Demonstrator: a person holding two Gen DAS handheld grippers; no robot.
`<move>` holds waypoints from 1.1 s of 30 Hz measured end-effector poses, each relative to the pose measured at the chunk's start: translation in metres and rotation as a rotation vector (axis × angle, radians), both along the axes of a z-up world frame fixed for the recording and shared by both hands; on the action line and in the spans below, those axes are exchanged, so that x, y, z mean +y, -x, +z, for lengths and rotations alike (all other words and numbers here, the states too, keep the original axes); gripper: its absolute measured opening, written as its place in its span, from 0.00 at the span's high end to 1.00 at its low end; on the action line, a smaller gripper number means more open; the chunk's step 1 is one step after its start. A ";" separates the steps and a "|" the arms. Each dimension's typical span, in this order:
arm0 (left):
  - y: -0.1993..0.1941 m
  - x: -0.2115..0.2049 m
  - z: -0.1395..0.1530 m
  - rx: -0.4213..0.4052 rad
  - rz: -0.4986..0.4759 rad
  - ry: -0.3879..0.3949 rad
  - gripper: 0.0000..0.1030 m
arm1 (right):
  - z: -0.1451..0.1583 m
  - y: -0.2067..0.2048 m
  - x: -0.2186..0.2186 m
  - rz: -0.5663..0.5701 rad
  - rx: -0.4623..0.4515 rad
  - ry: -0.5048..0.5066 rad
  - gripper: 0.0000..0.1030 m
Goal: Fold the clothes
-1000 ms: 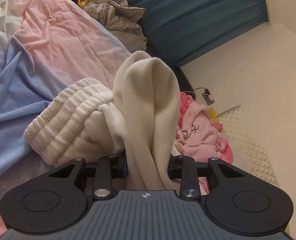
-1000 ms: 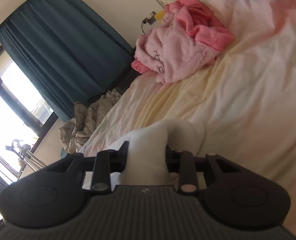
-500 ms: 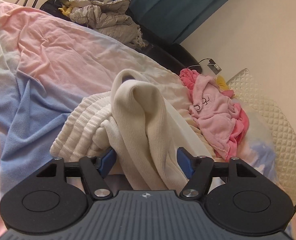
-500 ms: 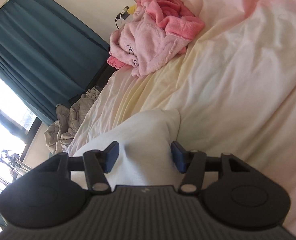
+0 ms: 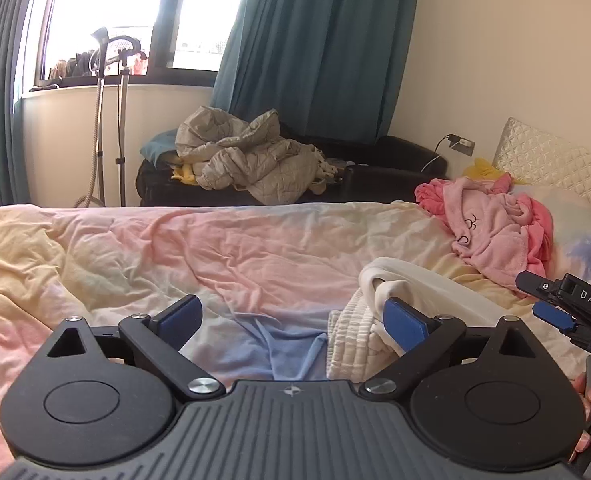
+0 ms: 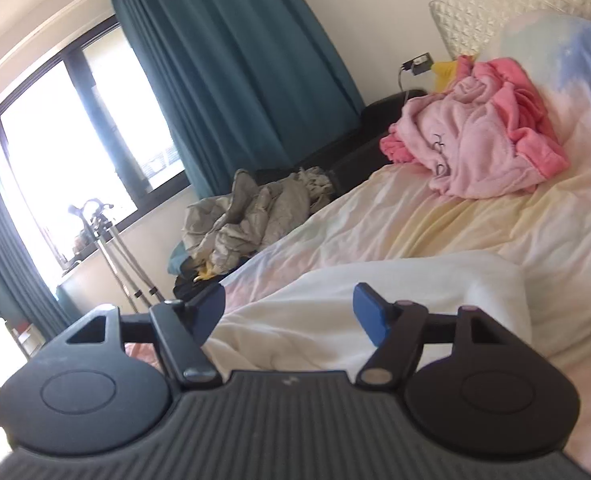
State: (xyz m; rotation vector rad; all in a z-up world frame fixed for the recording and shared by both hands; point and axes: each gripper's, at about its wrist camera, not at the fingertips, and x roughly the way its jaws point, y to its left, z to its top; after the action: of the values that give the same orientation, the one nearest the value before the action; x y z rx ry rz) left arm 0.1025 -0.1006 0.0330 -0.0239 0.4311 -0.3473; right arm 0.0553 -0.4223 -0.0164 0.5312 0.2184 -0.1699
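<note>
- Left wrist view: the cream sweater (image 5: 379, 320) lies bunched on the bed (image 5: 215, 248), just beyond the right finger of the left gripper (image 5: 293, 318), with the pink robe (image 5: 491, 232) farther off toward the pillow (image 5: 551, 160).
- Its ribbed end faces the camera and its smooth rolled end points away toward the robe; I judge the long axis runs roughly from near to far, though the bundle is too crumpled to be sure.
- The left gripper's jaws are opening, spread wide, with only the bedcover between them and no cloth pinched.
- In the right wrist view the right gripper (image 6: 289, 316) is also opening; the sweater (image 6: 375, 300) lies under and ahead of it, not pressed by the pads.
- Risk, as I see it: the loosely rolled top layer could slump or unroll once left alone, since nothing pins it on the soft, wrinkled bedcover.
- A careless regrasp might catch the bedcover along with the knit.
- Grey quilted clothing (image 5: 247, 156) sits on the dark sofa (image 5: 375, 176) beyond the bed, under the teal curtain (image 5: 315, 40).
</note>
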 end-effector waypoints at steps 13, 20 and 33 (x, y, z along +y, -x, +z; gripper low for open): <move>0.081 0.101 0.028 -0.089 0.210 -0.092 0.00 | 0.039 0.030 0.148 0.307 -0.023 0.212 0.31; 0.095 0.127 0.018 -0.092 0.315 -0.073 0.00 | 0.041 0.042 0.184 0.348 -0.042 0.298 0.31; 0.082 0.141 -0.016 -0.078 0.372 -0.057 0.00 | 0.008 0.020 0.207 0.366 0.006 0.389 0.26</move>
State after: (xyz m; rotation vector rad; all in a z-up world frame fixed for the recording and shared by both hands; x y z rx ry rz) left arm 0.0203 0.0402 0.0167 -0.0340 0.3506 0.0308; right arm 0.0350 -0.2156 -0.0082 0.0984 0.2766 0.1422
